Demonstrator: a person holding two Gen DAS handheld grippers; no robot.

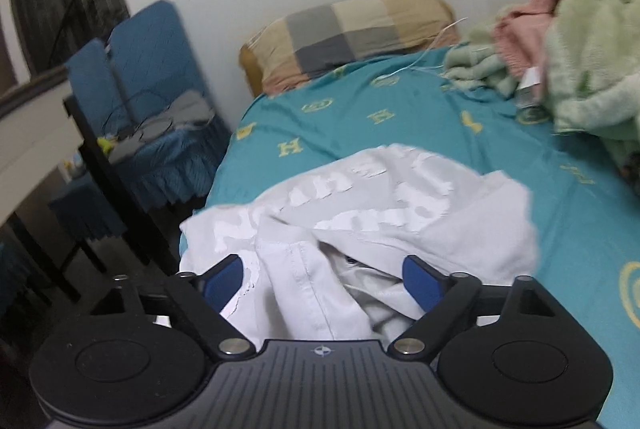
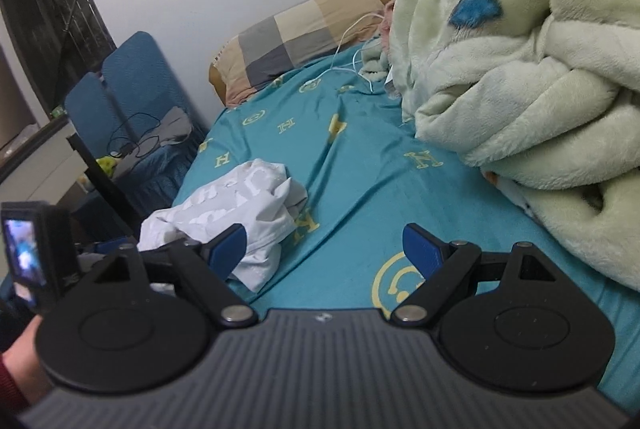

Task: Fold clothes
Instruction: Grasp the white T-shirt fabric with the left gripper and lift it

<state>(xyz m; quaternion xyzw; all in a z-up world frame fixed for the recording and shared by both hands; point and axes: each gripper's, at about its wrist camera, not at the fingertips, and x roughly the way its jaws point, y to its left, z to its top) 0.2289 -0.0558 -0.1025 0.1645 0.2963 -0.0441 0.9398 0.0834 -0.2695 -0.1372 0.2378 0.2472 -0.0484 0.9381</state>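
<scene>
The left gripper (image 1: 322, 283) has its jaws spread wide around a bunched seam of the crumpled white printed shirt (image 1: 360, 213), the blue pads not pressing it, so the step in hand looks like the first grab before spreading it flat. The right gripper (image 2: 324, 249) is also wide and empty, just right of the shirt over the teal bedsheet (image 2: 360, 165); next, each likely must pinch an edge.
</scene>
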